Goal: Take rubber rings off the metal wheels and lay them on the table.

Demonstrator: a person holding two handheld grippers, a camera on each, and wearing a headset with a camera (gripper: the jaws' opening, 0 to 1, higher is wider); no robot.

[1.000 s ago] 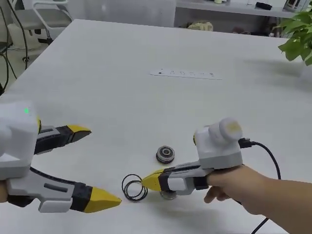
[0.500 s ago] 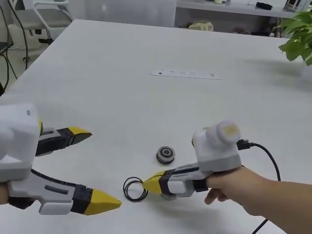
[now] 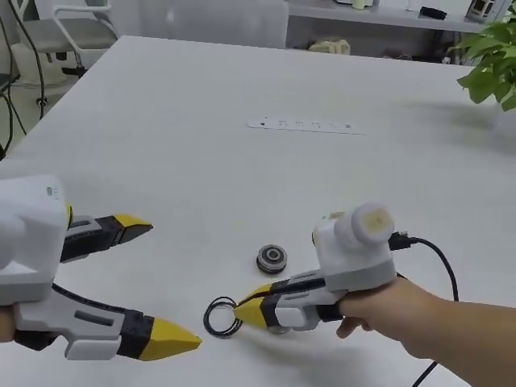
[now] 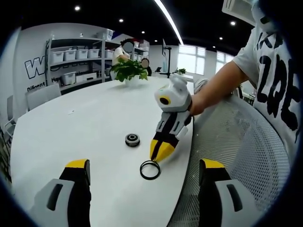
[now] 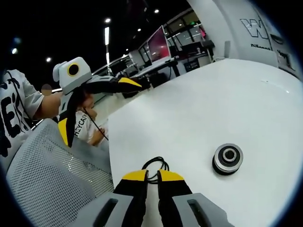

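White table (image 3: 242,161) fills the head view. Left gripper (image 3: 174,286) hangs at near left, jaws spread wide, nothing between them. Right gripper (image 3: 240,310) sits low over the table in a hand (image 3: 387,310), jaws almost together with a thin slit; its yellow tips are right at the rubber rings (image 3: 219,316). Can't tell if a ring is pinched. The rings are black overlapping loops lying flat near the front table edge, just left of the right gripper's tips and well right of the left gripper. Metal wheel (image 3: 272,258) lies flat just beyond the right gripper, near the rings but apart. White power strip (image 3: 300,125) lies farther back. Versus 1.0 s ago: rings and wheel in the same spots, right tips still at the rings, left still wide open. Writing: left gripper view shows a big "W" on the wall (image 4: 35,68), smaller text below unreadable; shirt (image 4: 272,80) has black letters, cut off.
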